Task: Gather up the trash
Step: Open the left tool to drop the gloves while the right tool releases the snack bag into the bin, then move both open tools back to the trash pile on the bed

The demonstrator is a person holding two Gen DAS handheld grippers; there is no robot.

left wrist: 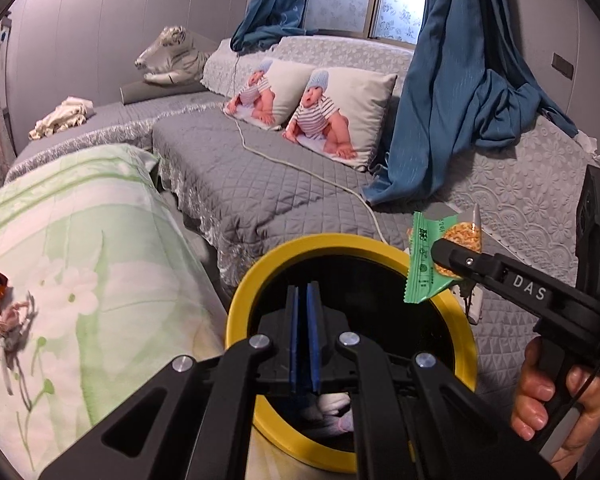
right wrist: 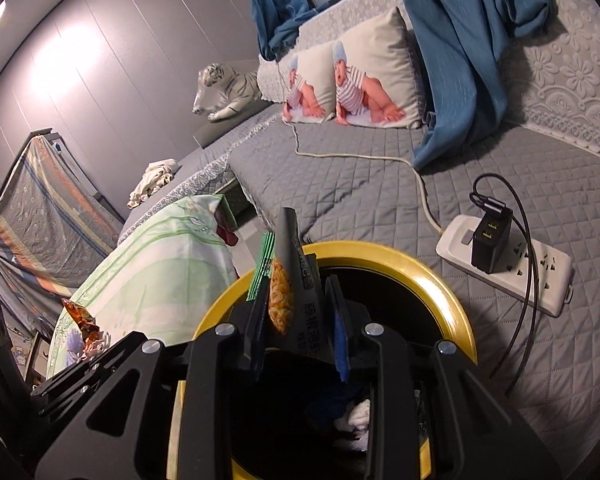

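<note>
- Two grippers sit over the yellow-rimmed bin [left wrist: 236, 312], which stands against the grey quilted bed [left wrist: 268, 188].
- My left gripper [left wrist: 305, 332] has its blue pads pressed together with nothing between them, pointing into the bin's dark mouth.
- My right gripper [right wrist: 296, 316] is clamped on a green snack wrapper [left wrist: 424, 260], holding it upright just above the bin's far rim.
- White crumpled trash [right wrist: 360, 412] lies at the bottom of the bin.
- An orange wrapper [right wrist: 86, 322] rests on the green floral bedding [left wrist: 100, 248] beside the bin.
- A white power strip [right wrist: 512, 264] with a black charger [right wrist: 490, 246] lies on the quilt, near the bin.
</note>
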